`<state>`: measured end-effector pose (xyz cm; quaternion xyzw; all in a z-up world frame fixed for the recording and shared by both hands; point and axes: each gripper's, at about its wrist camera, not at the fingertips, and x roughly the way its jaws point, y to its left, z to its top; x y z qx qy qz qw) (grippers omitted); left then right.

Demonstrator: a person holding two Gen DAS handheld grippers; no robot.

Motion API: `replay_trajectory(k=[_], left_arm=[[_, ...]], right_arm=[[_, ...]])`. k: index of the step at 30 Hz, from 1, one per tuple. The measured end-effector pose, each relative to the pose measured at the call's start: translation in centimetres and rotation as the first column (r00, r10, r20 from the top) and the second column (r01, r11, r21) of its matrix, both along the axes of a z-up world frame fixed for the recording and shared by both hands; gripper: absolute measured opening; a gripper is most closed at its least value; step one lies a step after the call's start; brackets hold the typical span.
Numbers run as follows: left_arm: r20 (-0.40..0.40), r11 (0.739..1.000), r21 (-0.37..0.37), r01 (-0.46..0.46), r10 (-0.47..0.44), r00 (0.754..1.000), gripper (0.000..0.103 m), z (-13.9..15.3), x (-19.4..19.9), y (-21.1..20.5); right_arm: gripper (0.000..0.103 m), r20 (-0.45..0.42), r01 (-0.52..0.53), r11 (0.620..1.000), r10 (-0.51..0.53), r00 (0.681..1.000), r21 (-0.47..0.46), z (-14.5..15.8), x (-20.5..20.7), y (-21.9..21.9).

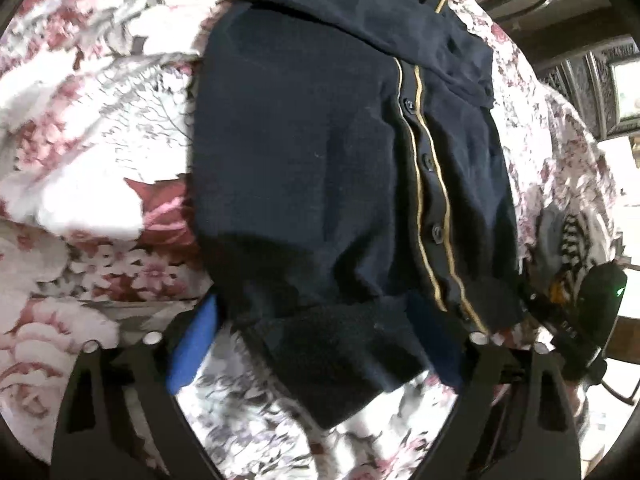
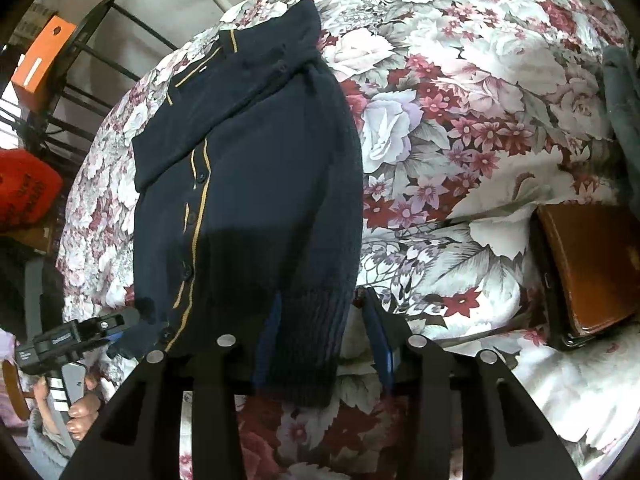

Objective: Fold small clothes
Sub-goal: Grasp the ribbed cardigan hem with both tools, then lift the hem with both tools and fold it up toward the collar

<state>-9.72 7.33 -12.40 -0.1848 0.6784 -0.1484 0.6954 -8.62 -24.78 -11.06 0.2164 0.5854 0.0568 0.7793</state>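
From the left wrist we look down on a navy cardigan [image 1: 320, 168] lying on a bed covered by a floral bedspread [image 1: 92, 128], with its gold-trimmed button placket [image 1: 430, 200] running down the right half and a sleeve folded across the top near the collar. Our left gripper [image 1: 316, 344] has its fingers spread wide, the blue pad of one [image 1: 192, 344] showing beside the left corner of the hem and the other standing near the foot of the placket; the ribbed hem lies between them, and we cannot see either pad pressing on it. At the right edge our other gripper [image 1: 576, 320] shows as a dark body, held in a hand. From the right wrist the same cardigan [image 2: 256, 184] stretches away from us over the bedspread [image 2: 460, 92], collar at the far end. Our right gripper [image 2: 324, 340] holds its fingers partly apart around the ribbed corner of the hem, one blue pad [image 2: 380, 344] clear of the cloth; whether they pinch it we cannot tell. A brown leather case [image 2: 592, 264] rests on the bed to the right, and an orange box [image 2: 44, 60] sits on a rack beyond the bed.
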Motion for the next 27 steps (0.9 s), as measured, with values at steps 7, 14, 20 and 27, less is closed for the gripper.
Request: replay_trajectory(k=[7, 14, 20, 27], left_arm=[[-0.023, 1.0, -0.015, 0.003, -0.003, 1.0, 0.05, -0.39, -0.15, -0.2], [-0.023, 1.0, -0.017, 0.006, -0.007, 1.0, 0.035, -0.61, -0.1, -0.25], [-0.032, 1.0, 0.004, 0.007, -0.006, 0.999, 0.041, -1.17, -0.06, -0.87], [0.001, 1.0, 0.011, 0.003, -0.003, 1.0, 0.022, -0.65, -0.03, -0.63]], right_arm=[[0.02, -0.009, 0.005, 0.999, -0.005, 1.0, 0.04, -0.21, -0.15, -0.25], [0.02, -0.016, -0.007, 0.999, 0.008, 1.0, 0.054, -0.38, -0.1, -0.01], [0.023, -0.016, -0.017, 0.999, 0.017, 1.0, 0.03, -0.55, -0.1, 0.41], [0.014, 0.002, -0.015, 0.999, 0.015, 1.0, 0.037, -0.28, -0.24, 0.4]])
